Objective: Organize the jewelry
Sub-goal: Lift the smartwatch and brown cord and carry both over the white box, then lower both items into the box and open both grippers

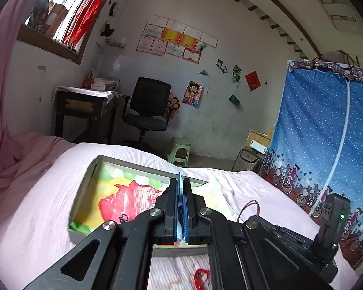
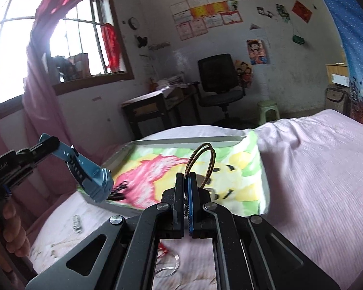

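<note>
A shallow grey box (image 1: 84, 186) lined with colourful flower cloth lies on the pink bed; it also shows in the right wrist view (image 2: 181, 142). My left gripper (image 1: 181, 181) is shut on a light blue watch (image 2: 94, 176), held over the box's near left corner. My right gripper (image 2: 186, 176) is shut on a thin brown-gold bangle (image 2: 202, 159), held above the box; the bangle also shows in the left wrist view (image 1: 248, 207). A small black piece (image 2: 118, 189) lies in the box. A red piece (image 1: 202, 276), a silver piece (image 2: 77, 222) and a clear ring (image 2: 168, 265) lie on the bedsheet.
The pink bedsheet (image 2: 314, 181) spreads to the right of the box. A blue dotted curtain (image 1: 321, 133) hangs at the right. A desk (image 1: 84, 111), an office chair (image 1: 147, 111) and a green stool (image 1: 180, 151) stand beyond the bed.
</note>
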